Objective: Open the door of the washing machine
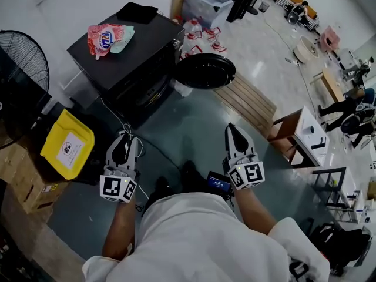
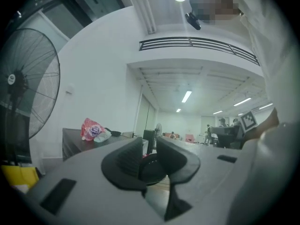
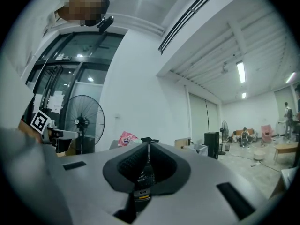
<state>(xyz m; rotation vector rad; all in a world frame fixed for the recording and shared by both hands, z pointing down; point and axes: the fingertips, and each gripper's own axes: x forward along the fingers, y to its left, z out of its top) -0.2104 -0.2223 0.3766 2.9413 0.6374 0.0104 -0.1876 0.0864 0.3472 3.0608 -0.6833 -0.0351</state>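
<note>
Your left gripper [image 1: 125, 135] [image 2: 149, 146] points level toward the washing machine [image 1: 126, 60], and its jaws stand a little apart with nothing between them. In the left gripper view the gap frames only a dark round shape farther off. Your right gripper [image 1: 230, 127] [image 3: 148, 146] also points level, but its jaws are pressed together and hold nothing. Both grippers are out in front of you, above the grey-green floor [image 1: 188, 128] and well apart from the machine, and neither touches anything. The washing machine is the black box ahead and to your left in the head view. Its round dark door [image 1: 205, 70] already stands swung out from the front, at the machine's right corner, and is clear of both grippers. A pink detergent bag [image 1: 108, 38] [image 2: 93, 129] [image 3: 125, 138] lies on top of the machine, near its back edge. A standing fan [image 1: 23, 63] [image 2: 23, 83] [image 3: 84, 121] is off to your left, beyond the machine. A yellow box [image 1: 67, 144] sits on the floor just beside your left gripper's outer side. A wooden pallet [image 1: 247, 101] lies on the floor to the right of the door, past your right gripper.
</note>
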